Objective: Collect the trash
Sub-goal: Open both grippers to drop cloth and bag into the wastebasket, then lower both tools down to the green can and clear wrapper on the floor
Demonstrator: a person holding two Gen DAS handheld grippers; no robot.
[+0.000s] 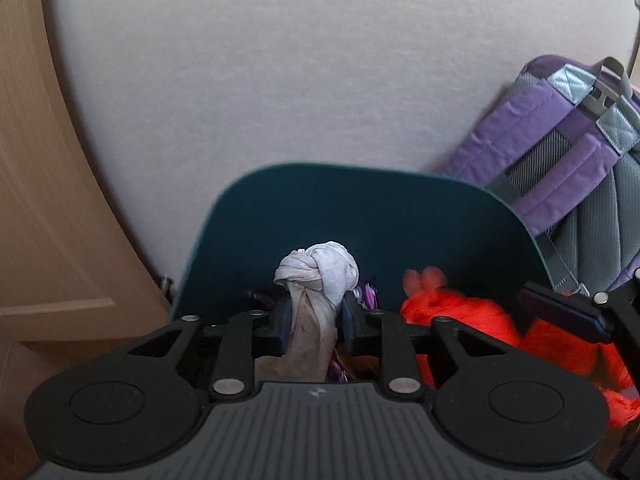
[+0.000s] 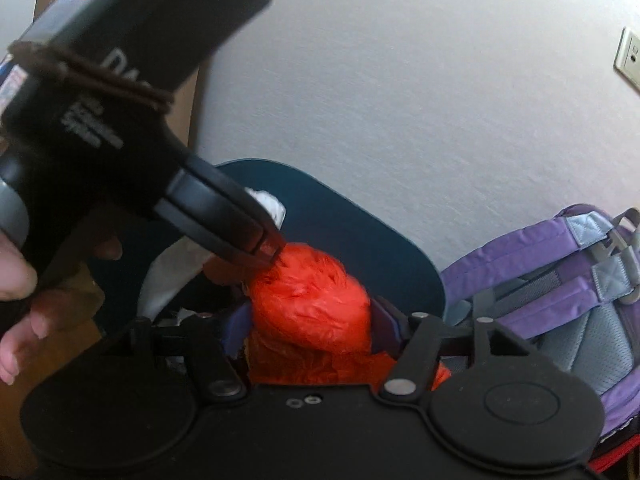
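Observation:
My left gripper (image 1: 314,314) is shut on the knotted neck of a white trash bag (image 1: 316,270), held over a dark teal bin (image 1: 360,208). My right gripper (image 2: 308,320) is shut on the bunched top of an orange-red trash bag (image 2: 310,294), which also shows at the right of the left wrist view (image 1: 460,312). The left gripper's body (image 2: 120,92) fills the upper left of the right wrist view, with the white bag (image 2: 176,268) below it. The teal bin (image 2: 360,232) stands behind both bags. What the bags hold is hidden.
A purple and grey backpack (image 1: 560,160) leans on the pale wall right of the bin; it also shows in the right wrist view (image 2: 560,292). A wooden door (image 1: 40,200) is at the left. A wall socket (image 2: 630,60) is at the upper right.

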